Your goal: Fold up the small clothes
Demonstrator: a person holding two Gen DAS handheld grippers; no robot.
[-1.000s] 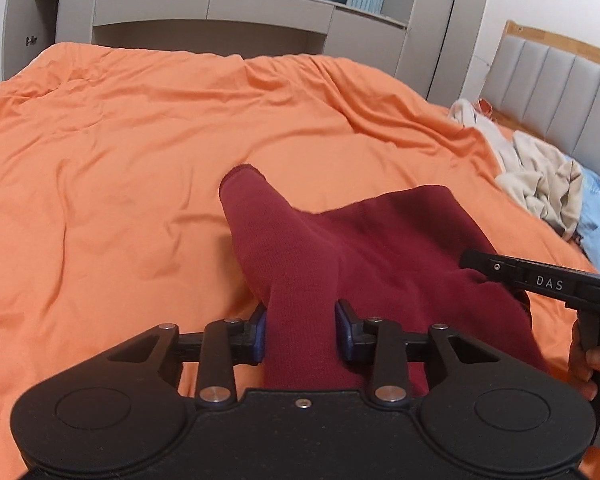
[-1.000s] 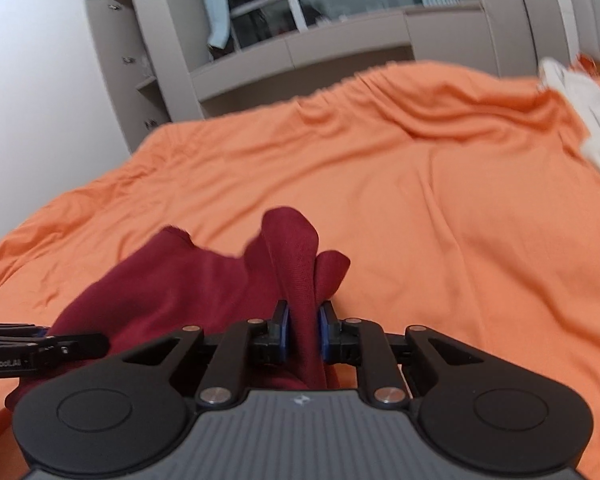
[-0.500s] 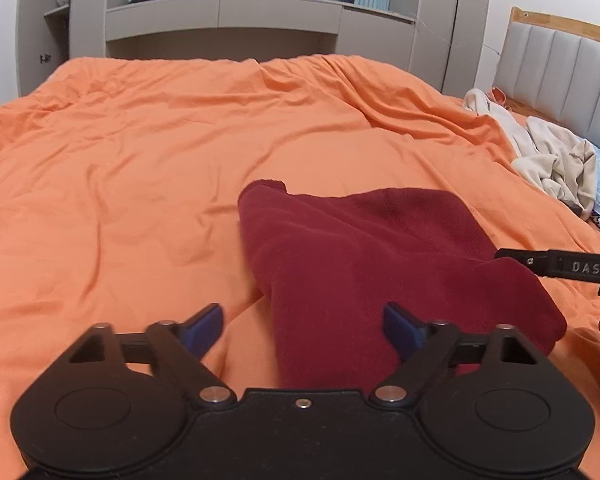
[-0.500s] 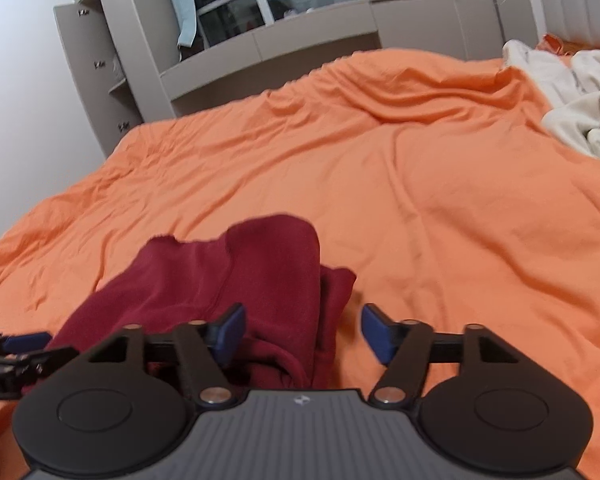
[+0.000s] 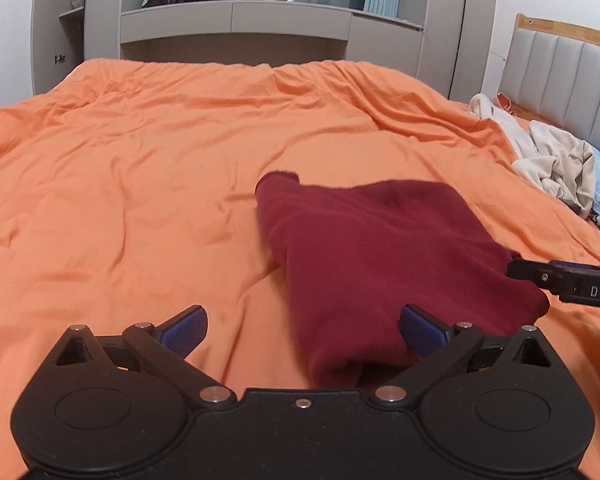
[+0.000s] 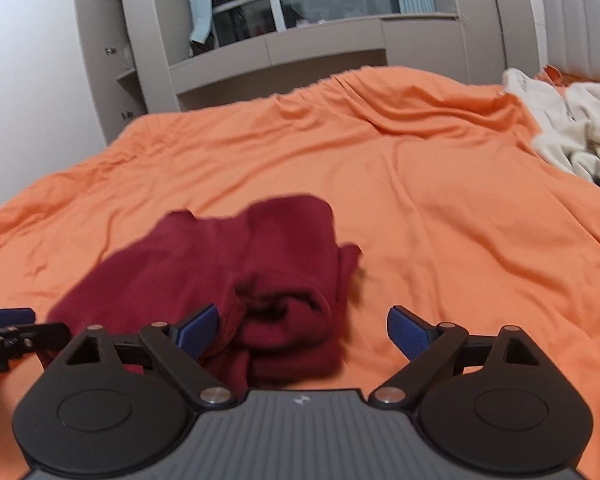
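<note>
- Dark red garment (image 5: 380, 256): lies folded in layers on the orange bedspread (image 5: 140, 184), toward the near edge of the bed; in the right wrist view its near end (image 6: 284, 320) shows a rolled, doubled fold.
- Left gripper (image 5: 303, 326): jaws wide apart and opening; the near hem of the garment lies between them, closer to the right-hand blue pad (image 5: 422, 334); neither pad presses on the cloth.
- Right gripper (image 6: 303, 326): jaws spread and opening; the rolled end of the garment lies between them, just beside the left-hand blue pad (image 6: 198, 326), which does not clamp it; this view is slightly blurred.
- Mutual views: the right gripper's black finger marked "DAS" (image 5: 568, 284) enters the left wrist view at the garment's right corner; the left gripper's finger (image 6: 8, 330) appears at the left edge of the right wrist view.
- Pile of pale clothes (image 5: 552, 160): heaped well apart from the garment, at the far right of the bed by the padded headboard (image 5: 560, 68).
- Grey wall cabinet (image 5: 236, 24): stands beyond the bed.
</note>
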